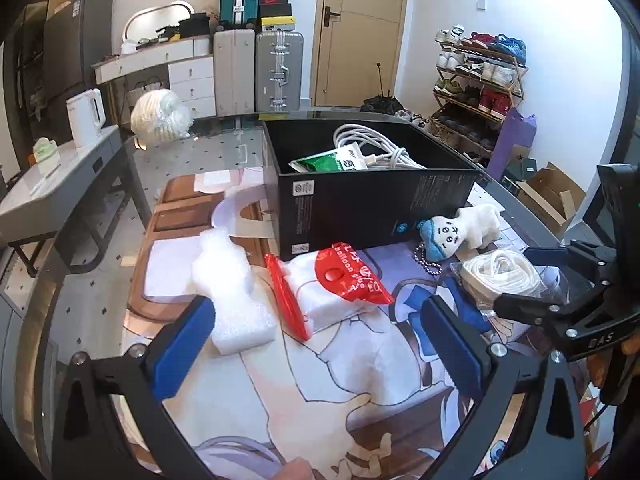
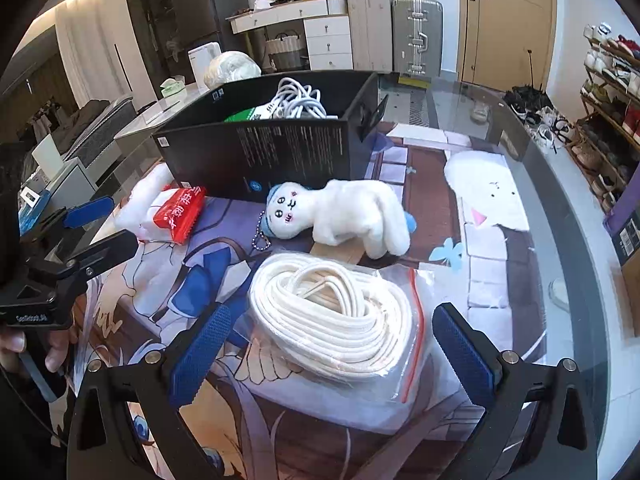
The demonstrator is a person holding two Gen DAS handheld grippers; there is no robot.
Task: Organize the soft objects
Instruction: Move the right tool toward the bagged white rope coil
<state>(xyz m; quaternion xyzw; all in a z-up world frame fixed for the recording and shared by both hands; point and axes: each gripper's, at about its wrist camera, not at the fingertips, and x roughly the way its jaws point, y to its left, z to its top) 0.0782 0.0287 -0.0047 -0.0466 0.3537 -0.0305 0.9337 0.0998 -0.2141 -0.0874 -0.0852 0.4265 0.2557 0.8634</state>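
Tongs on both sides stand wide with nothing between them. The left gripper (image 1: pixel 320 344) hovers over the printed cloth mat (image 1: pixel 360 392), its blue pads flanking a red-and-white plastic packet (image 1: pixel 352 280), with a white bubble-wrap piece (image 1: pixel 232 292) just left of it. The right gripper (image 2: pixel 332 352) hangs above a coiled cream rope in a clear zip bag (image 2: pixel 336 324). Beyond the bag lies a white plush toy with a blue cap (image 2: pixel 340 216), touching the near wall of an open black cardboard box (image 2: pixel 272 152), which holds white cables (image 1: pixel 376 148) and a green pouch (image 1: pixel 320 162).
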